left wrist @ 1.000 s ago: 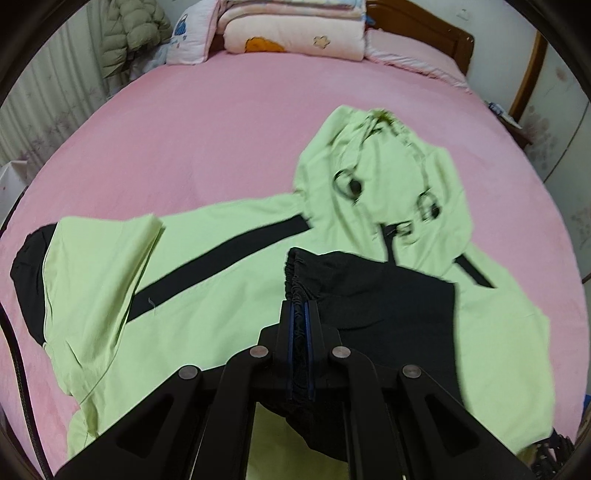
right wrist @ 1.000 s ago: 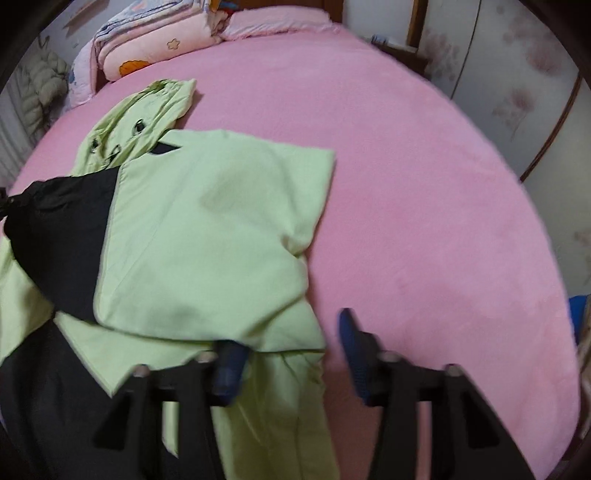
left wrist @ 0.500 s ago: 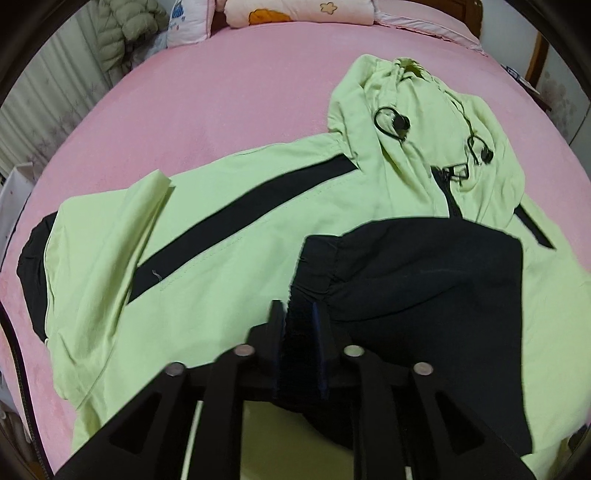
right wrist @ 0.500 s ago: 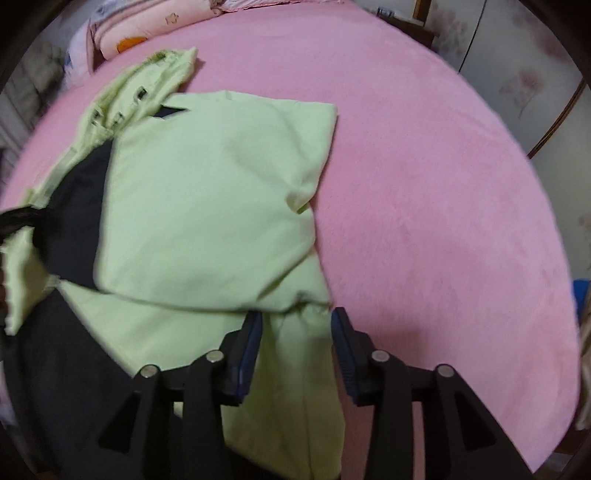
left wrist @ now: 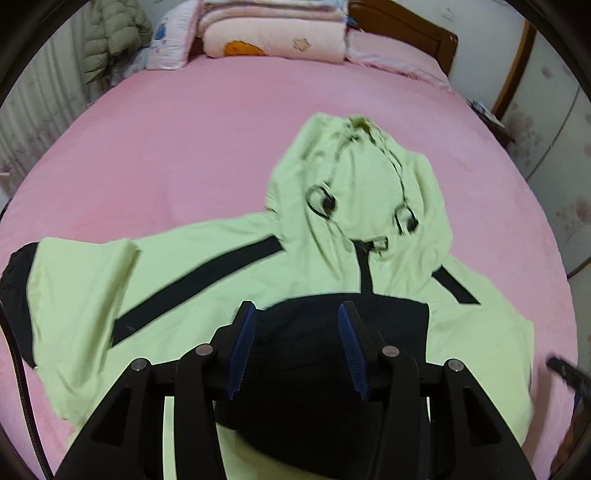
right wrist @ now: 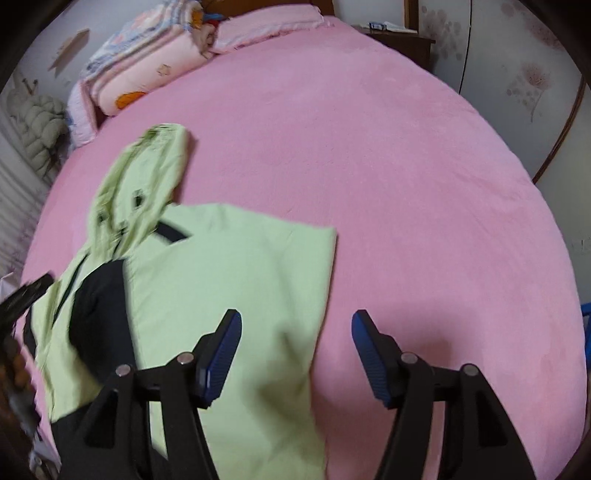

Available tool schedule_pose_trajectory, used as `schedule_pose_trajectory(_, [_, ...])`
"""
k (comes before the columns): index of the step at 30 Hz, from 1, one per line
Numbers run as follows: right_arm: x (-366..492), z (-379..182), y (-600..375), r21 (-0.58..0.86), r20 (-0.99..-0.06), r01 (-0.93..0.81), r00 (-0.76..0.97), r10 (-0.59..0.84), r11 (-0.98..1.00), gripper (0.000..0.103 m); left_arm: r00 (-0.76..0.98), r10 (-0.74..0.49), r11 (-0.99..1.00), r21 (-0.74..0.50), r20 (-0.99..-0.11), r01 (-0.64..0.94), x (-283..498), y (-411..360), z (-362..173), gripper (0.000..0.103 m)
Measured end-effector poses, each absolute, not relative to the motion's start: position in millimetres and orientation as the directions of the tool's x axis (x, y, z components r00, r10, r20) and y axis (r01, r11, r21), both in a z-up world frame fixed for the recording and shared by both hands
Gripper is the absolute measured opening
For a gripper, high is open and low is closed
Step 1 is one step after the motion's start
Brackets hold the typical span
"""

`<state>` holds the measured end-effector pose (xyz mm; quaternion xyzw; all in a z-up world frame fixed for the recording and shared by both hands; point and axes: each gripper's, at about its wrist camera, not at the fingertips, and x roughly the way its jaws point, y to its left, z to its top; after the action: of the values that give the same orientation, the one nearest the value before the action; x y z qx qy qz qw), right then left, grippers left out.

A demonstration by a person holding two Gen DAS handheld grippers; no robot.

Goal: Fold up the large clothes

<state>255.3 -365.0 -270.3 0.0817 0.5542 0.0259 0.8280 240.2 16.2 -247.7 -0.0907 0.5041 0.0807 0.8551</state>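
While both tools gape wide, left gripper (left wrist: 297, 349) and right gripper (right wrist: 295, 354) hold nothing | green jacket (left wrist: 207, 280) flat on pink bed (left wrist: 184, 147) | hood far, hem near

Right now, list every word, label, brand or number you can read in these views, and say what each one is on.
No legible text in either view.
Folded quilt: an orange cartoon patch and a star shape, no letters.
Pillow: a blue print, too blurred to read.
Green hooded jacket: no logo or label shows.
Items on the nightstand: too small to read.
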Motion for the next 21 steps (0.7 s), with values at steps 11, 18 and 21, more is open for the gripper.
schedule_pose_trajectory(11, [318, -330, -365, 0.153, -0.952, 0.056, 0.276, 0.132, 0.987, 0.002, 0.349, 0.073, 0.972, -0.013, -0.934, -0.236, 246, 8, -320, 0.030])
schedule_pose_trajectory(18, [321, -337, -348, -0.017, -0.953, -0.042, 0.304, -0.003, 0.999, 0.002, 0.370, 0.157, 0.977, 0.089, -0.916, -0.195, 244, -5, -331, 0.030])
schedule_pose_trajectory(21, [317, -334, -339, -0.081, -0.947, -0.079, 0.317, -0.052, 0.994, 0.003, 0.371, 0.192, 0.976, 0.138, -0.909, -0.168, 243, -13, -331, 0.030])
